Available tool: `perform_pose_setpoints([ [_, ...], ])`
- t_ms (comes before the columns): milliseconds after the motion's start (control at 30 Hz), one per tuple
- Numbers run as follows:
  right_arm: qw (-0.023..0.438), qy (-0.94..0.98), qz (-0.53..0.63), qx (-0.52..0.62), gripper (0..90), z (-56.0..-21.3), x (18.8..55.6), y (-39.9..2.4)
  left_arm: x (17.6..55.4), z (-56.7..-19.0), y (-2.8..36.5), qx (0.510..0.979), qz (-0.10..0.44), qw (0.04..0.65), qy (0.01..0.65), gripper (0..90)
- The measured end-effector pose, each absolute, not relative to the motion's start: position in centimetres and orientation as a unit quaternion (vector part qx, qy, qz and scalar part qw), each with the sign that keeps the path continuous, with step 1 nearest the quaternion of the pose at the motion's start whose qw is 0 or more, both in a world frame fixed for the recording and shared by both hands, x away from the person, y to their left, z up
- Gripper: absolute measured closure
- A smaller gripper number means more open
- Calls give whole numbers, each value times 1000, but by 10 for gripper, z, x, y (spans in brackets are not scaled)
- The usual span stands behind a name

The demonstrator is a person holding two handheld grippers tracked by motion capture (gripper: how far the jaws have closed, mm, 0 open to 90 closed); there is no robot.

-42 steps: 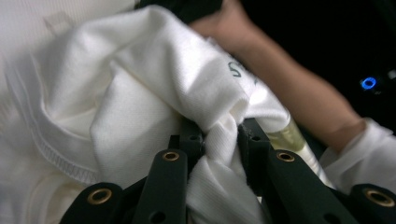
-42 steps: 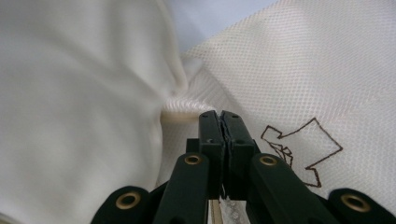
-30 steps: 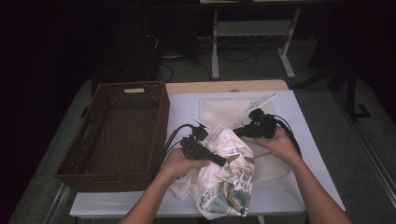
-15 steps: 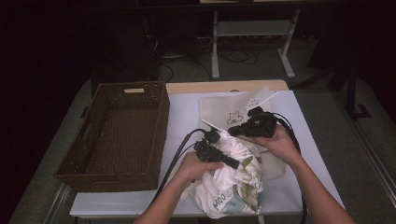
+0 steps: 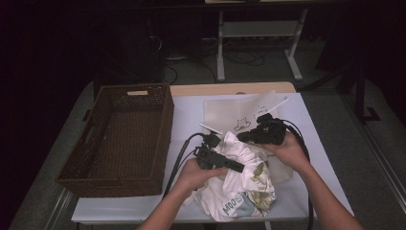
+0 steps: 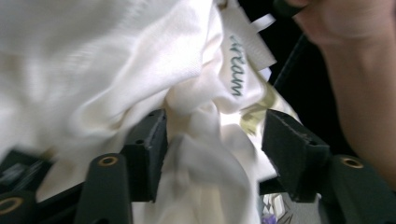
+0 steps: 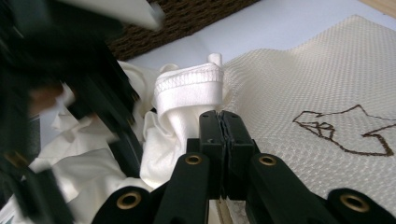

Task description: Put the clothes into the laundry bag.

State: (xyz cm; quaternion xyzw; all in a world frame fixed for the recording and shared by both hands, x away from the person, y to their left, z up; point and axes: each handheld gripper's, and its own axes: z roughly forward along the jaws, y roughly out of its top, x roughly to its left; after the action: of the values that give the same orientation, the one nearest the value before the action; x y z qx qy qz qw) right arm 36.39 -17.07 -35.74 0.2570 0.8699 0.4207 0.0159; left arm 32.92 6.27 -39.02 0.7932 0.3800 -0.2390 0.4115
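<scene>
A crumpled white shirt with a printed design lies at the table's front middle. My left gripper presses into it from the left; in the left gripper view it stands open with shirt cloth bunched between the jaws. The right gripper meets the shirt's far edge. In the right gripper view it is shut, with the stitched hem standing up just behind its tips. A cream mesh bag with a stitched drawing lies flat beyond the shirt, also under the right gripper.
A brown wicker basket stands on the left half of the white-covered table, its edge also at the top of the right gripper view. Black cables trail from the grippers across the cover. The other hand shows close by.
The left gripper has moved right and toward the front edge, into the shirt. The right gripper has come slightly nearer. The shirt bundle has shifted right and bunched up.
</scene>
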Motion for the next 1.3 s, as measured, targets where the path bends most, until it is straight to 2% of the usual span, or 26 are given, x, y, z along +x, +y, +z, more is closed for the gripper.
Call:
perform_pose_setpoints([
  [167, 19, 870, 420, 259, 883, -357, 364, -172, 338, -373, 87, 783, -190, 429, 408, 343],
  [267, 18, 871, 418, 256, 883, -356, 364, -170, 345, -373, 89, 785, -147, 426, 425, 310],
  [400, 16, 873, 415, 255, 883, -355, 364, -168, 358, -387, 77, 784, -152, 424, 428, 319],
  [433, 16, 874, 413, 255, 883, -355, 365, -167, 359, -389, 75, 785, -147, 425, 426, 368],
  [533, 17, 876, 410, 253, 883, -354, 365, -167, 360, -397, 69, 791, -152, 434, 405, 684],
  [567, 18, 877, 408, 253, 883, -354, 366, -167, 359, -397, 68, 795, -150, 434, 398, 761],
  [633, 18, 876, 408, 255, 883, -353, 366, -168, 353, -395, 66, 799, -155, 434, 387, 802],
  [800, 19, 876, 415, 246, 883, -349, 366, -164, 344, -395, 53, 808, -165, 420, 379, 810],
  [1100, 16, 877, 421, 234, 884, -343, 356, -158, 360, -411, 35, 776, -138, 434, 436, 791],
  [1200, 11, 881, 410, 237, 878, -349, 356, -162, 356, -407, 40, 783, -133, 429, 430, 730],
  [1300, 14, 888, 400, 228, 840, -352, 355, -164, 352, -400, 48, 792, -141, 415, 424, 624],
])
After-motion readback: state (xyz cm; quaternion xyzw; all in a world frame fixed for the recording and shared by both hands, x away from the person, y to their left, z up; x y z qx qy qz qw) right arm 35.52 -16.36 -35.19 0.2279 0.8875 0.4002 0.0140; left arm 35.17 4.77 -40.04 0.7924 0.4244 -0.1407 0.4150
